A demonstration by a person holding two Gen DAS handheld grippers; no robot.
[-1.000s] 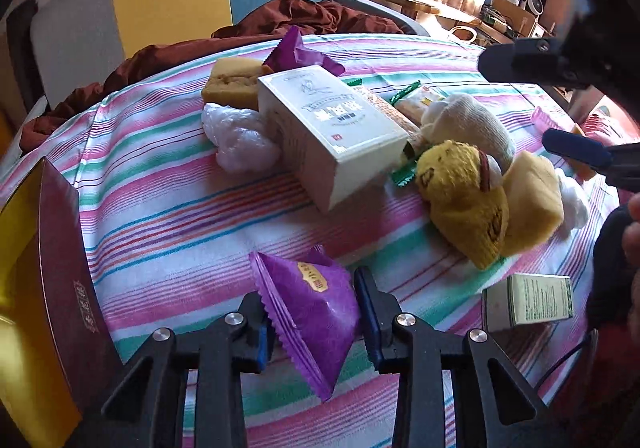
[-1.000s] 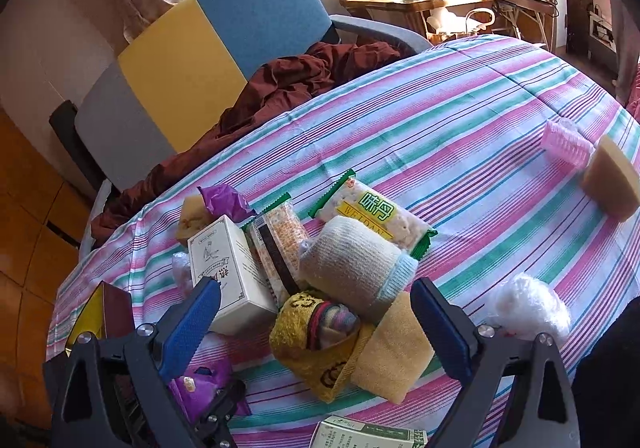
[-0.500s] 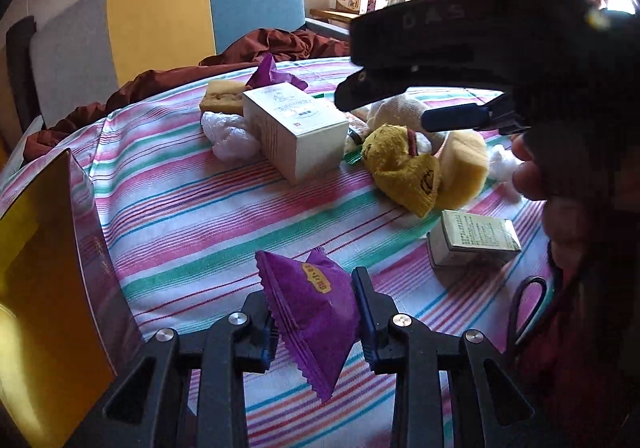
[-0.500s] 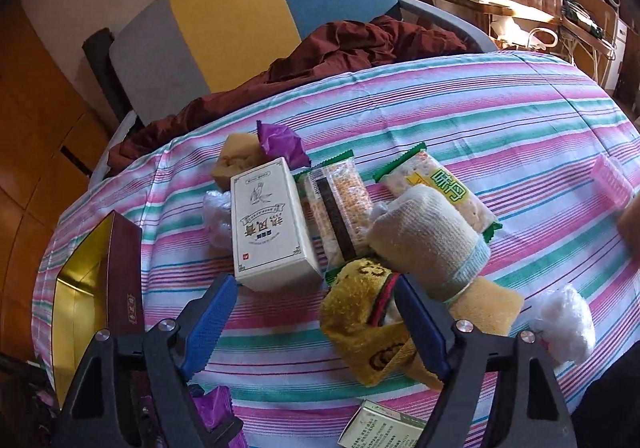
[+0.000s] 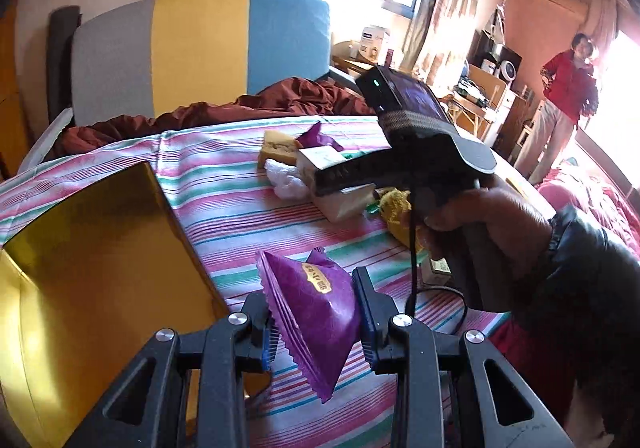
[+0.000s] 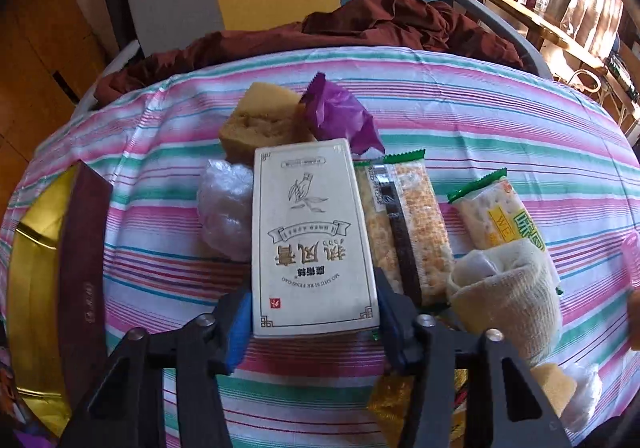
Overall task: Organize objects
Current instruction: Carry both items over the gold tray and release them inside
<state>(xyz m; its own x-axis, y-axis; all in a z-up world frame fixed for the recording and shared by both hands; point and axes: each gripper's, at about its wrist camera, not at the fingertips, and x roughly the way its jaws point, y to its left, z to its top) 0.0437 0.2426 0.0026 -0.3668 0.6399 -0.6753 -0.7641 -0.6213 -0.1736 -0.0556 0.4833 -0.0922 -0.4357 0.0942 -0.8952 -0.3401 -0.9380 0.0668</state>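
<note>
The left gripper [image 5: 316, 318] stayed clamped on one purple packet [image 5: 310, 304], now lifted beside the gold box [image 5: 100, 248]. The right gripper [image 6: 310, 322], jaws just closing, had swung from the socks to straddle the one white carton [image 6: 312, 232]; two cracker packs [image 6: 408, 224] lay beside it.
</note>
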